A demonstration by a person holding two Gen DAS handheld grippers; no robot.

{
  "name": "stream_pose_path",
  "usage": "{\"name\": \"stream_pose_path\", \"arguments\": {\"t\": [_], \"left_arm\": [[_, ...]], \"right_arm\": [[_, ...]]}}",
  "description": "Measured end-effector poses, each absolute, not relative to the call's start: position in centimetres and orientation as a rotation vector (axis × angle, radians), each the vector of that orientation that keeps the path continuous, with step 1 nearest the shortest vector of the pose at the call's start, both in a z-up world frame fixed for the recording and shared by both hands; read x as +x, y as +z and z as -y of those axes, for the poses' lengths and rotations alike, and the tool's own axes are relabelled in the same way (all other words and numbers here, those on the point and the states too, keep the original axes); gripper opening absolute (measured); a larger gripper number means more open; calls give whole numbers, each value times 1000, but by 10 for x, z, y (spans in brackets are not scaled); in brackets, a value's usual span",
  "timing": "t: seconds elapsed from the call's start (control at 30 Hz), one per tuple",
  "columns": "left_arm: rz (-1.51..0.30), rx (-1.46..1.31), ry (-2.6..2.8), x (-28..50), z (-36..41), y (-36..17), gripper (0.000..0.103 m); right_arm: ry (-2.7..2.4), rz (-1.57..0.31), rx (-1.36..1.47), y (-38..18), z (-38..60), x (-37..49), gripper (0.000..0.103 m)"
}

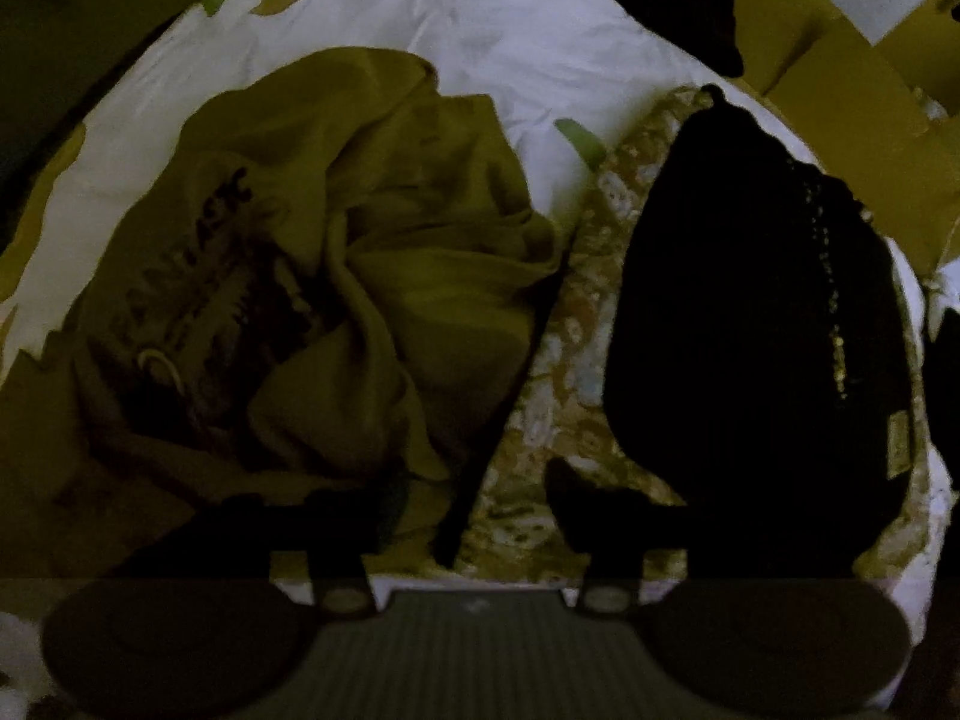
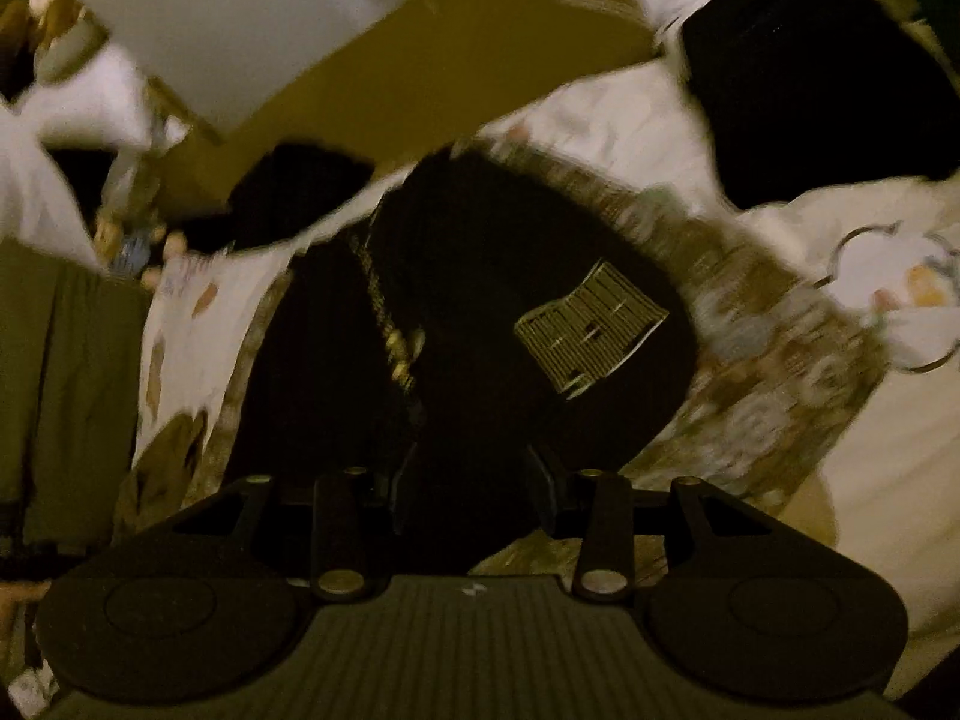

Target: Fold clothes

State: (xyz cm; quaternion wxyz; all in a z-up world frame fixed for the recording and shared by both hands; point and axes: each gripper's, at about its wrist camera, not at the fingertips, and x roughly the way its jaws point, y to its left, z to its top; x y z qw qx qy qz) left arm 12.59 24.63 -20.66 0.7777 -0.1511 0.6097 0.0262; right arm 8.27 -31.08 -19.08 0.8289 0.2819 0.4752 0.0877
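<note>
**Hovering both grippers over the clothes on the bed**

Looking through your left wrist view, you have a crumpled olive shirt [image 1: 336, 276] lying on the white sheet [image 1: 492, 48], dark lettering showing on its left part. Just right of it lies a patterned cloth [image 1: 540, 396], and a black garment [image 1: 756, 324] rests on top of that cloth. A beaded line [image 1: 831, 300] runs down the black garment near its right edge, and a small label [image 1: 897, 438] sits at its lower right. Another dark item [image 1: 708, 6] lies at the top of the sheet, well apart from the rest.

Your left gripper [image 1: 474, 516] sits low in frame above the shirt's lower edge and the patterned cloth. Its fingers are dark against dark fabric; they look spread with nothing between them, but lighting is poor.

Your right wrist view is motion-blurred. The black garment [image 2: 480, 276] fills the centre, lying on the patterned cloth [image 2: 750, 324], with a woven label [image 2: 591, 330] on it and the beaded line [image 2: 390, 312] to the left. A second black item [image 2: 810, 96] lies at upper right on the sheet [image 2: 630, 132]. A white box [image 2: 240, 24] shows at upper left.

Your right gripper [image 2: 471, 498] is right at the black garment's near edge. Its fingers [image 2: 549, 492] stand apart; whether they touch the fabric you cannot tell.
</note>
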Motion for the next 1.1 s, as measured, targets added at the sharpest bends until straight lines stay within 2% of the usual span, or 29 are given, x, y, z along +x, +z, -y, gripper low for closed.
{"name": "stream_pose_path", "arguments": {"t": [0.17,0.27,0.5,0.77,0.87,0.9,0.93,0.97,1.1], "left_arm": [[-1342,-302,24,127,-237,-221,53],[-1359,-278,10,123,-232,-228,52],[-1351,-281,23,117,-229,-235,47],[-1353,-272,27,117,-227,-237,47],[-1369,-264,15,117,-227,-239,30],[-1376,-263,9,117,-227,-239,21],[-1378,-265,3,117,-228,-237,15],[-1380,-267,-3,117,-229,-236,9],[-1389,-275,-29,118,-232,-231,8]], "right_arm": [[248,-1064,578,-199,277,92,45],[322,-1121,555,-207,245,97,52],[405,-1261,552,-231,197,98,52],[417,-1396,603,-260,165,94,52],[408,-1433,601,-272,153,93,51],[405,-1440,593,-275,150,92,45],[402,-1445,582,-279,148,91,34],[413,-1450,574,-282,145,91,5],[445,-1428,564,-279,146,85,5]]}}
